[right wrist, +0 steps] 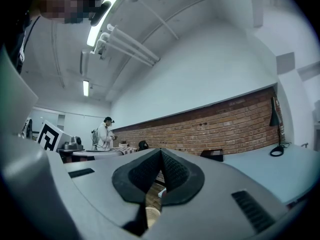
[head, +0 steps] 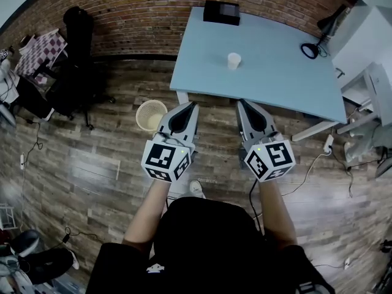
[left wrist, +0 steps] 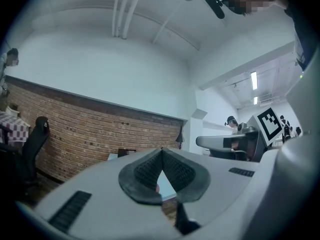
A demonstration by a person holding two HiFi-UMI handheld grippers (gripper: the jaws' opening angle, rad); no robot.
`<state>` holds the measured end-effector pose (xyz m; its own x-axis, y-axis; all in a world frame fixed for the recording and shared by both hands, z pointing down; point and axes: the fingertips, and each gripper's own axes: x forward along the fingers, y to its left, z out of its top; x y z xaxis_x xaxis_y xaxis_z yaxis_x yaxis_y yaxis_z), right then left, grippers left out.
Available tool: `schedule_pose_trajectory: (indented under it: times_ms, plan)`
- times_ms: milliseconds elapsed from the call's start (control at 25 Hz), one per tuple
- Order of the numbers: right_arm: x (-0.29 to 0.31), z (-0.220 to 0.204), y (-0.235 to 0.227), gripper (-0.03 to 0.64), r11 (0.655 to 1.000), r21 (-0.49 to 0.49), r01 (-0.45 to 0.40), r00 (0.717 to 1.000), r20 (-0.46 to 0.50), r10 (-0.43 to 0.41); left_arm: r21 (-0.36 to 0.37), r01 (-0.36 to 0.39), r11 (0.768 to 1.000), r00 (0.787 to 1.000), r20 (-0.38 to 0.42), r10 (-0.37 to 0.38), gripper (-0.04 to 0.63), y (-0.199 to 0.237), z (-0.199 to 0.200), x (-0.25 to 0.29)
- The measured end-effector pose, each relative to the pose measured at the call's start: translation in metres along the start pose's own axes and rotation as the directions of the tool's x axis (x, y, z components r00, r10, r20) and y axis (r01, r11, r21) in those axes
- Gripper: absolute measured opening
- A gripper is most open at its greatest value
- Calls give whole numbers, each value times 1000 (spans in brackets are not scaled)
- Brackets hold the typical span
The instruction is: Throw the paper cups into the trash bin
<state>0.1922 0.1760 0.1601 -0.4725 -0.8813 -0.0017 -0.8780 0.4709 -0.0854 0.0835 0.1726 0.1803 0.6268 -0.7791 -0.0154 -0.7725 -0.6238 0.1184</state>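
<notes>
A white paper cup (head: 233, 60) stands upright on the light blue table (head: 275, 84), near its middle. The trash bin (head: 150, 115), a pale round mesh basket, sits on the wood floor off the table's left corner; its rim also shows low in the right gripper view as the trash bin (right wrist: 151, 217). My left gripper (head: 193, 105) and right gripper (head: 241, 102) are held side by side, level, short of the table's near edge. Both are shut with nothing in them: the left gripper (left wrist: 161, 151) and the right gripper (right wrist: 160, 151) show pads meeting at the tips.
A black box (head: 221, 11) sits at the table's far edge and a black desk lamp (head: 317, 41) at its right. A black office chair (head: 76, 66) stands by the brick wall at left. Cables and a power strip (head: 327, 143) lie on the floor at right.
</notes>
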Motion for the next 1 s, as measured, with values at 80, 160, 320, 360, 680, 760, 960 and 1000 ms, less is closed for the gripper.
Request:
schedule_pose_trajectory:
  times_ms: [80,160,320,360,680,760,960,1000]
  plan:
    - [9,-2,4,3,1000,-4,8,1000,-5,-8,-9,2,1000,1000,-2,-2,2,12,-1,0]
    - [18,-3,7,3,1000,-7,16,1000,-11,-16,-15,5,1000,1000,-4,-5,2,23,-2,1]
    - [30,-5,7,3,999,-4,37,999,-21,-37,-25,15,1000,1000,-7,-15,2,39,-2,5]
    - [32,-6,7,3,999,-5,39,999,-24,-39,-28,16,999,1000,-6,-16,2,42,-3,5]
    - [47,-6,1,3,999,-19,46,998,-30,-47,-41,22,999,1000,-8,-22,2,53,-7,13]
    - [50,-6,-1,3,999,-19,45,999,-27,-46,-43,18,999,1000,-8,-18,2,57,-8,15]
    - [61,-8,-12,3,999,-13,33,999,-25,-33,-45,3,999,1000,-2,-4,2,60,-7,27]
    - [64,-9,-15,3,1000,-12,29,999,-26,-29,-42,2,999,1000,-4,-2,2,60,-7,31]
